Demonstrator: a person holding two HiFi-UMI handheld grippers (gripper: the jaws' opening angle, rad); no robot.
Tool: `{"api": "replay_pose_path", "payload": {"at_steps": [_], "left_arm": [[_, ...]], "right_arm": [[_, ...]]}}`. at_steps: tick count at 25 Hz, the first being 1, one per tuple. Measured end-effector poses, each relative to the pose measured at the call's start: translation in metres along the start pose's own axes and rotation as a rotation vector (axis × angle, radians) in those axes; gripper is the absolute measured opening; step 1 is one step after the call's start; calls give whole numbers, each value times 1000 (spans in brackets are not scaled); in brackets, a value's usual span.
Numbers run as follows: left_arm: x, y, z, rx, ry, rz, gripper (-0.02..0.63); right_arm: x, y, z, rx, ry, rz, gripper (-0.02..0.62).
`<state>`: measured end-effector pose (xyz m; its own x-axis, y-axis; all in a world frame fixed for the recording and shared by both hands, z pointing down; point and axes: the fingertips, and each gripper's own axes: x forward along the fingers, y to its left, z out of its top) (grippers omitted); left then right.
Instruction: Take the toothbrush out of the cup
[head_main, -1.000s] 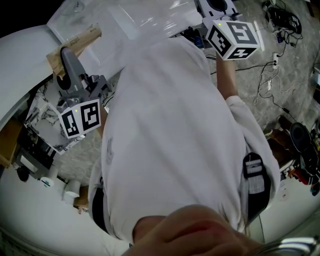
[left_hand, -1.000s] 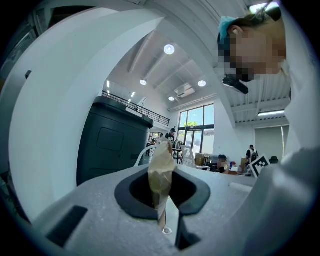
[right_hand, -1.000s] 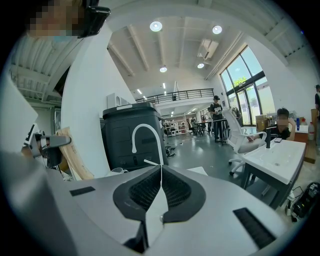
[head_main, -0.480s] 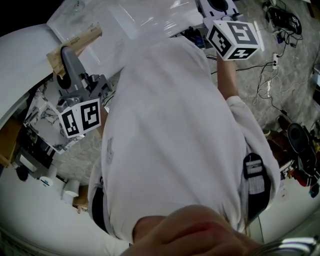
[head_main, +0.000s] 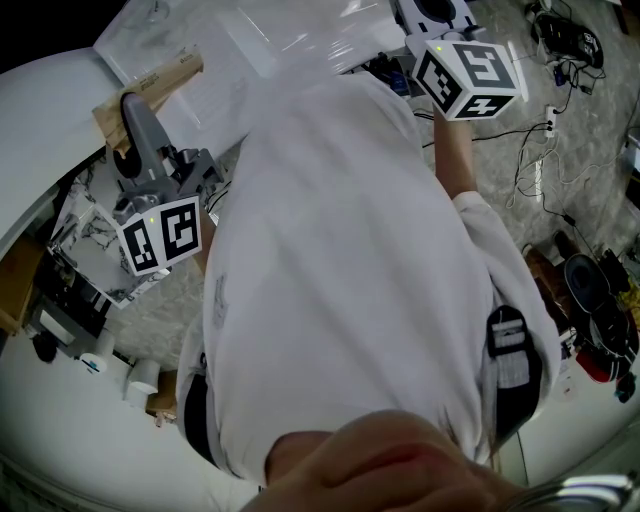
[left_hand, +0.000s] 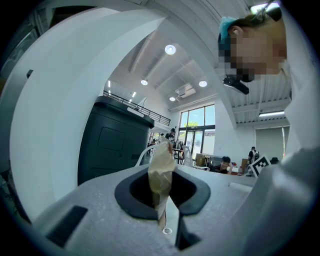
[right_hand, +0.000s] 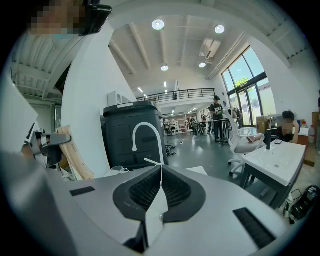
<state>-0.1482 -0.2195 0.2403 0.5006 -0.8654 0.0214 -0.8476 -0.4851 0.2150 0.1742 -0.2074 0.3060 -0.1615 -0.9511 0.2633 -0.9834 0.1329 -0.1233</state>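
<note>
No toothbrush and no cup shows in any view. In the head view the person's white shirt (head_main: 340, 260) fills the middle. My left gripper (head_main: 128, 105) is held out at the left, level, beside a wooden board (head_main: 150, 85). Along its own view the left gripper (left_hand: 167, 192) has its jaws together, and a crumpled tan strip of tape (left_hand: 161, 172) stands up from the seam. My right gripper (head_main: 435, 12) reaches to the top right. In its own view the right gripper (right_hand: 161, 175) is shut, its ribbed pads meeting with nothing between them.
A black cabinet (left_hand: 110, 145) stands ahead of the left gripper. Ahead of the right gripper are the same cabinet (right_hand: 132, 135), a white curved tap (right_hand: 147, 132) and a white sink table (right_hand: 280, 160). Cables (head_main: 540, 160) lie on the floor at right. People sit far back.
</note>
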Motion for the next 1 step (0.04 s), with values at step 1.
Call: {"api": "replay_pose_path", "payload": {"at_steps": [1], "left_arm": [[-1, 0, 0, -1, 0, 1, 41]], "right_arm": [[0, 1, 0, -1, 0, 0, 15]]}}
